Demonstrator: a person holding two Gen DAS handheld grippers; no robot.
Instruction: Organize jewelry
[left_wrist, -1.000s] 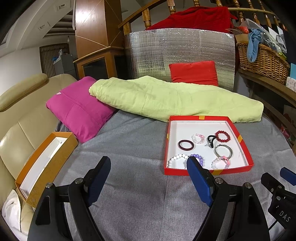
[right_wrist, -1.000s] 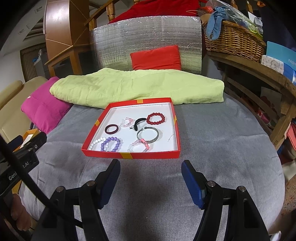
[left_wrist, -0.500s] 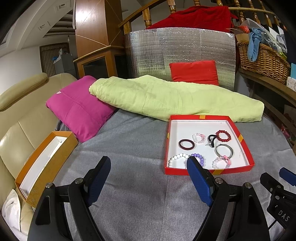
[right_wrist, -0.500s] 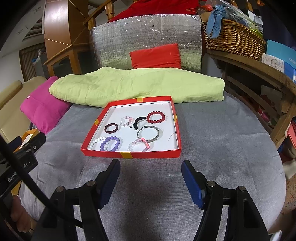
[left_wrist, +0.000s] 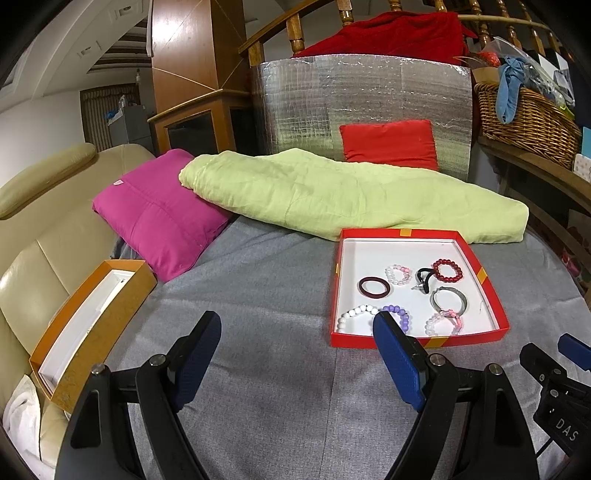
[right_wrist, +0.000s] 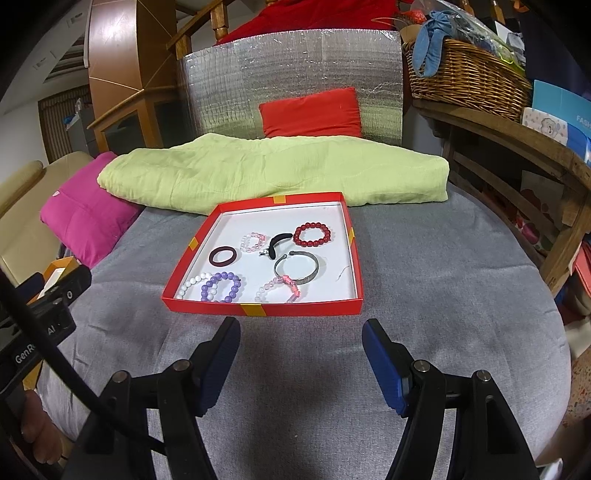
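moved since last look: nothing really, both grippers sit where they were a sec ago, tray and bracelets same spots
left gripper (left_wrist: 297, 345): jaws spread wide, nothing btwn them, hovering over the grey cloth (left_wrist: 258, 295); its right finger overlaps the tray's near-left corner in my left view
right gripper (right_wrist: 301, 352): also spread, empty, parked just short of the tray's near edge, pointing straight at it
red tray (right_wrist: 356, 254): shallow, white inside, flat on the grey cloth, roughly mid-surface, just in front of the green blanket (right_wrist: 273, 173)
jewelry: all inside the tray, none picked up yet
dark ring bangle (right_wrist: 222, 256): left side of tray
pink/clear bead bracelet (right_wrist: 252, 242): just right of the dark one, back row
black hair tie thing (right_wrist: 275, 245): middle, w/ a small silver bit at its end
red bead bracelet (right_wrist: 312, 233): back right, touching or nearly touching the black tie, can't tell which
silver cuff (right_wrist: 296, 267): center-right
white bead bracelet (right_wrist: 192, 284): front left, overlapped by the purple bead bracelet (right_wrist: 220, 287)
pink charm bracelet (right_wrist: 279, 290): front middle, touching the cuff's near edge
orange box (left_wrist: 92, 328): open, white lining, far left at the cloth's edge by the beige sofa (left_wrist: 33, 251); looks empty but I can't see all of the inside
other stuff: magenta pillow (left_wrist: 162, 210) behind the orange box, wicker basket (right_wrist: 469, 77) on the shelf at right
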